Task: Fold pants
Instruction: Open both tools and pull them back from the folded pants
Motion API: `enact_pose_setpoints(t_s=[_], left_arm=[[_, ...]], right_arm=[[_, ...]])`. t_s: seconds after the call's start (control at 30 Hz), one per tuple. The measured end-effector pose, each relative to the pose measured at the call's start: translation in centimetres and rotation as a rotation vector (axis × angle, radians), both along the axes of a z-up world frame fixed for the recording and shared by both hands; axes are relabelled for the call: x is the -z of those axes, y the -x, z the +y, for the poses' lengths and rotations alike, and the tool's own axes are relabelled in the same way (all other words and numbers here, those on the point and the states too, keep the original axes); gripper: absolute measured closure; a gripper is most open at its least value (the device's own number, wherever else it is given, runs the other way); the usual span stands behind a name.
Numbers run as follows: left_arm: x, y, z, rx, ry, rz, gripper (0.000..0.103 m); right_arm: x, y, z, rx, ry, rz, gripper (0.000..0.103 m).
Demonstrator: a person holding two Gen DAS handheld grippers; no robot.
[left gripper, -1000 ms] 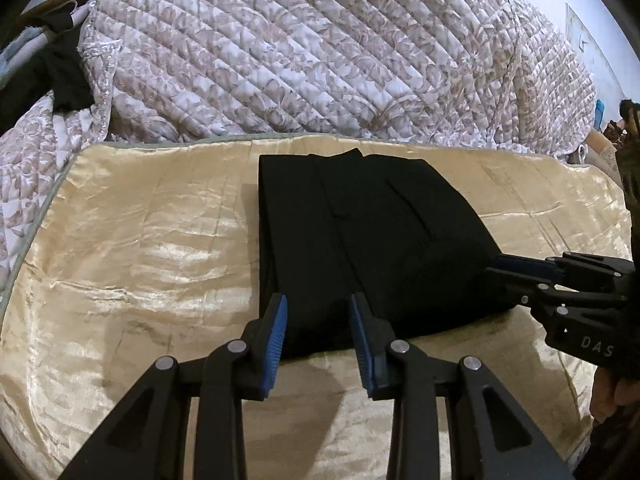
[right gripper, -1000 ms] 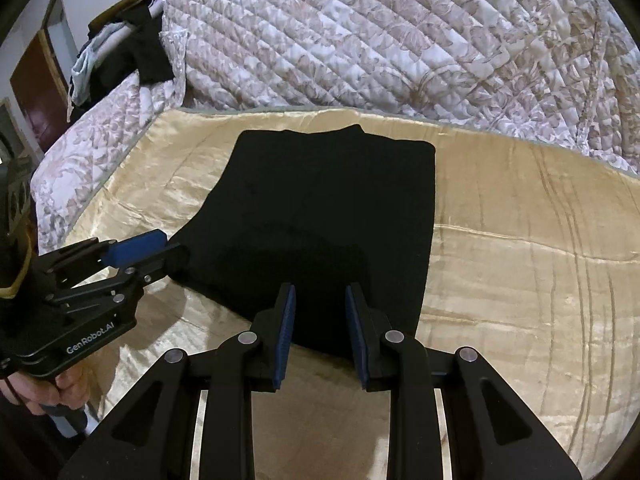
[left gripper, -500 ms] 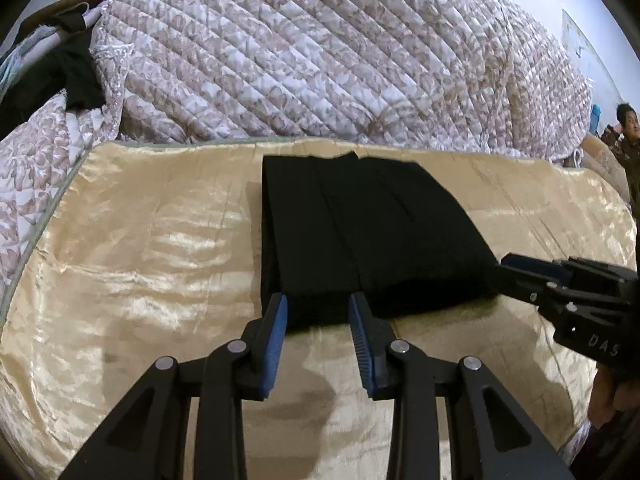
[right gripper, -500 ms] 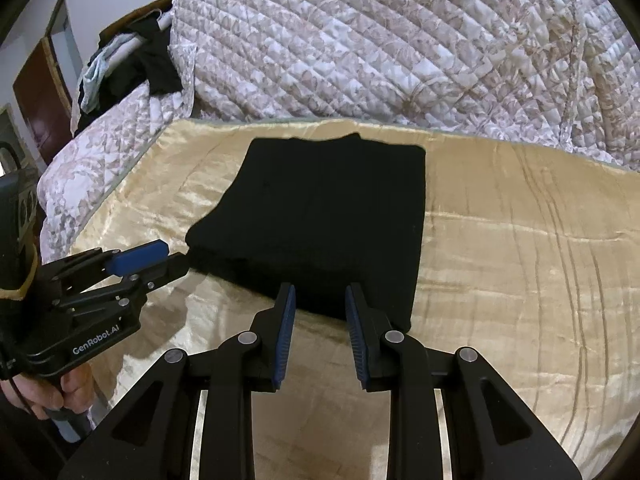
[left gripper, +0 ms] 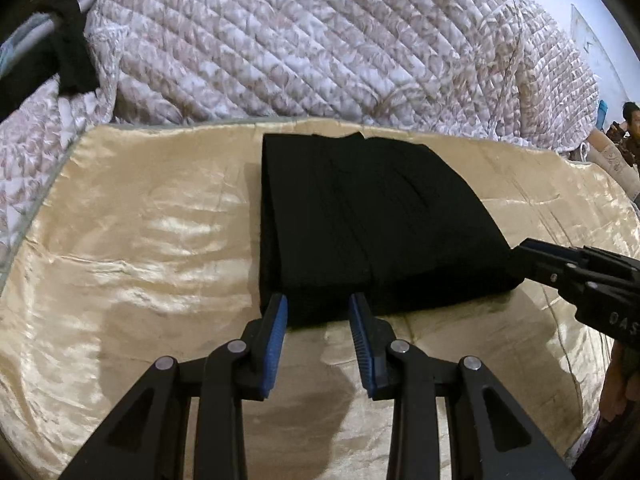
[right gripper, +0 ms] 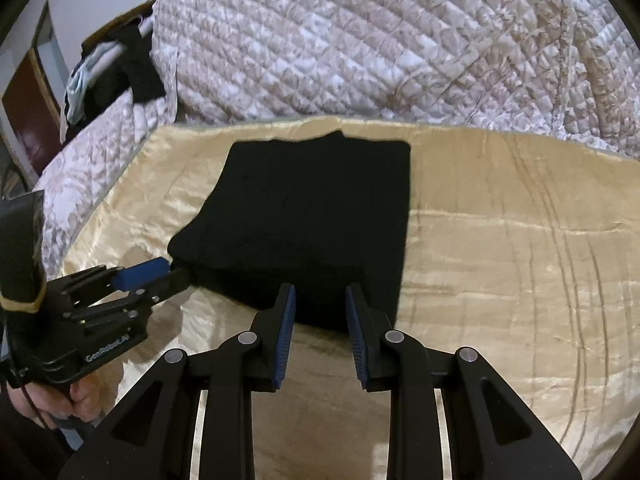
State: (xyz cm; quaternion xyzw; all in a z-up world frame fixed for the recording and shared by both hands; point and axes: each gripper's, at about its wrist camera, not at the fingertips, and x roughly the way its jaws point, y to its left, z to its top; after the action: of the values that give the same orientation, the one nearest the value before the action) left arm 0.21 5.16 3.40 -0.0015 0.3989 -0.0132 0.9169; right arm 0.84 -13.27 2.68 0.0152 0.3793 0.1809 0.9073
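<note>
Leftmost, dark clothes (right gripper: pixel 120 64) draped over a rail beside the quilted floral bedspread (left gripper: pixel 300 48), heaped along the far side of the bed. Nearer, a shiny golden satin sheet (left gripper: pixel 132 248) spread flat, wrinkled, carrying everything else. Centred on it, black pants (left gripper: pixel 360 224) folded into a compact rectangle, far edge close to the bedspread, near edge facing both cameras. At that near edge, left gripper (left gripper: pixel 318 312): blue pads parted to a narrow gap, tips just at the fold's left front corner, nothing pinched between them. Further right, right gripper (right gripper: pixel 320 304): likewise narrowly parted, empty, tips over the fold's right front edge; whether touching cloth, cannot tell. Seen from the right wrist camera, a hand (right gripper: pixel 52 400) wrapped around the left tool's handle at lower left. Far right in the left wrist view, a person (left gripper: pixel 630 128) seated beyond the bed, small and partly cut off.
</note>
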Motion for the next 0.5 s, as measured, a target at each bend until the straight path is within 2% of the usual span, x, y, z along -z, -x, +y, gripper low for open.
enact_pose_setpoints(t_s=[0.13,0.33,0.43,0.5], left_arm=[[-0.1,0.5,-0.2,0.001,-0.006,0.004,0.068],[-1.0,1.1,-0.5,0.005,-0.007,-0.022,0.068],[-0.8,1.4,-0.3,0.001,-0.008,-0.024,0.065],[-0.3,1.4,-0.3,-0.001,-0.019,-0.006,0.064]], right_arm=[[0.4,0.1,0.0,0.008,0.007,0.025,0.077],[-0.2,1.4,0.4,-0.009,0.026,-0.017,0.077],[0.0,1.8,0.4,0.004,0.017,-0.012,0.077],[0.5,1.9,0.7,-0.002,0.028,-0.001,0.072]])
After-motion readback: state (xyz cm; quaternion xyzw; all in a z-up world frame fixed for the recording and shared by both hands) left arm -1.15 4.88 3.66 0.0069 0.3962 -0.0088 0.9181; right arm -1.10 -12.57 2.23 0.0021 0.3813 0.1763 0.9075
